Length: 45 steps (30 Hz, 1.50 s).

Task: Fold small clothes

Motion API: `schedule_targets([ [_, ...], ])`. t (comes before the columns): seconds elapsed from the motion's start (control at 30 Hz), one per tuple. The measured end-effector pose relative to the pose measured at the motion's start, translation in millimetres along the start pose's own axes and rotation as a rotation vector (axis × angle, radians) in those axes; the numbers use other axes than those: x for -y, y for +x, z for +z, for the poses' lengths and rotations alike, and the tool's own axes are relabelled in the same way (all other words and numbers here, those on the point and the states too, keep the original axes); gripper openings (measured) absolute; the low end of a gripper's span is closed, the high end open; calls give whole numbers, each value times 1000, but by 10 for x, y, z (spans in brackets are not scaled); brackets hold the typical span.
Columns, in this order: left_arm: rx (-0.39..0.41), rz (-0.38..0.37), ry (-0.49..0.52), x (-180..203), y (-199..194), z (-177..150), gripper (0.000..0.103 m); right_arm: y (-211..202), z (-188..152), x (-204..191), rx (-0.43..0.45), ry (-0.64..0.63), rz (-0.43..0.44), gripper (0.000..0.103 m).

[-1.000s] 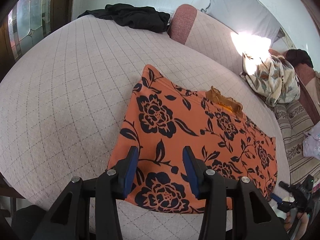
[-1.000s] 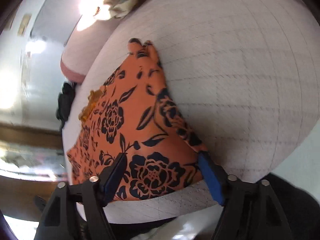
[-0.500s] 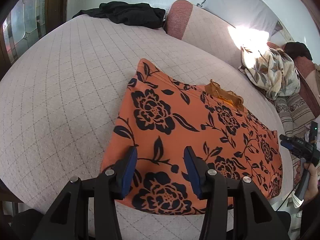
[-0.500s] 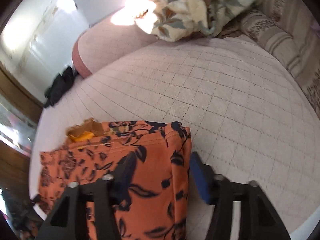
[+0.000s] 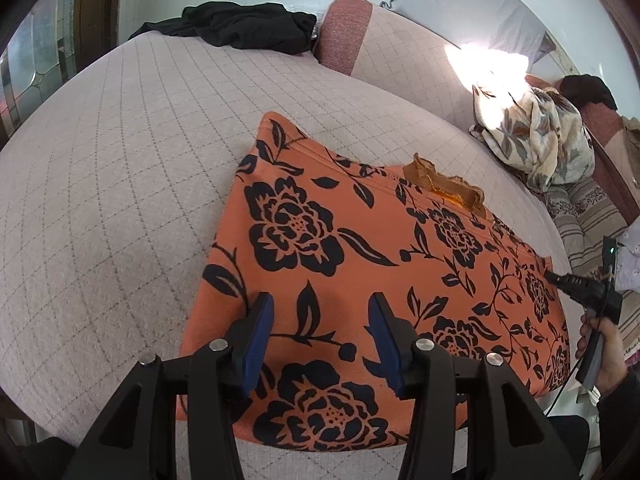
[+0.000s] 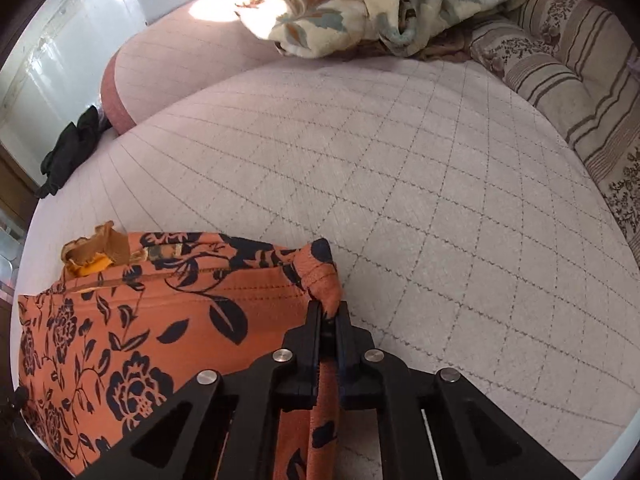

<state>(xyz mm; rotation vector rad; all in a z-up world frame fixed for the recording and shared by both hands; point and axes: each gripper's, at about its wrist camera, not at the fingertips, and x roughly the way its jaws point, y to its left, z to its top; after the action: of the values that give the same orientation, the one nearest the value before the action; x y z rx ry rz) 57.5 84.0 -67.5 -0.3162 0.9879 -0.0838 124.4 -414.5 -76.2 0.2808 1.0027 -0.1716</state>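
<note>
An orange garment with black flowers [image 5: 360, 272] lies flat on the quilted bed [image 5: 120, 200]. A mustard-yellow scrap [image 5: 444, 188] peeks out at its far edge. My left gripper [image 5: 320, 340] is open and hovers over the garment's near left part, holding nothing. In the right wrist view my right gripper [image 6: 329, 312] is shut on the garment's far right corner [image 6: 320, 276], which bunches up between the fingers. The right gripper also shows at the right edge of the left wrist view [image 5: 576, 284].
A black cloth [image 5: 248, 28] lies at the far left of the bed. A floral blanket [image 5: 536, 140] is heaped at the far right, beside a striped pillow [image 6: 568, 92]. A pink bolster [image 5: 344, 36] lines the back.
My right gripper has closed on the garment's right corner; it stood open around it half a second ago. My left gripper has stayed open over the garment's near left part.
</note>
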Motion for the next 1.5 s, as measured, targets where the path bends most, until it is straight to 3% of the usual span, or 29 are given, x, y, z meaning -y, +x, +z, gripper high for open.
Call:
schedule_targets([
  [0.1, -12, 6, -2, -24, 65, -13, 55, -134, 14, 53, 5, 75, 17, 11],
  [0.2, -9, 8, -7, -5, -11, -9, 55, -469, 80, -40, 83, 82, 22, 11],
  [0.33, 58, -42, -5, 35, -301, -18, 55, -876, -39, -402, 121, 31, 172, 11],
  [0.43, 60, -43, -13, -16, -354, -102, 59, -820, -285, -588, 39, -12, 281, 11],
  [0.53, -80, 25, -43, -197, -17, -168, 57, -355, -472, -438, -74, 35, 221, 11],
  [0.57, -81, 18, -51, -230, -18, -158, 53, -181, -533, -317, -125, 88, 208, 11],
  [0.6, -64, 1, -61, -239, -98, -122, 53, -148, -572, -188, -107, 161, 278, 11],
  [0.63, -41, -29, -73, -247, -197, -79, 54, -184, -559, -160, -98, 177, 291, 10],
  [0.77, 30, -132, -44, -232, -365, 208, 54, -202, -536, -281, -101, 74, 239, 11],
  [0.87, -1, -198, -33, -257, -156, 532, 54, -160, -551, -246, -100, 128, 268, 11],
  [0.93, -78, -236, -28, -276, 171, 779, 54, -133, -547, -221, -101, 146, 285, 11],
  [1.0, -149, -207, -8, -301, 510, 995, 54, -137, -542, -221, -103, 132, 291, 11],
  [1.07, -153, -116, 35, -340, 734, 1186, 54, -150, -536, -198, -108, 129, 299, 11],
  [1.2, -158, -2, -70, -570, 960, 1450, 53, -162, -533, -155, -115, 136, 304, 11],
  [1.27, -121, -6, -94, -605, 800, 1466, 53, -154, -533, -164, -118, 134, 303, 11],
  [1.37, -8, 1, -44, -488, 328, 1361, 54, -144, -513, -164, -125, 139, 310, 11],
  [1.5, 54, -64, 33, -219, -245, 978, 61, -361, -525, -242, -66, 139, 281, 13],
])
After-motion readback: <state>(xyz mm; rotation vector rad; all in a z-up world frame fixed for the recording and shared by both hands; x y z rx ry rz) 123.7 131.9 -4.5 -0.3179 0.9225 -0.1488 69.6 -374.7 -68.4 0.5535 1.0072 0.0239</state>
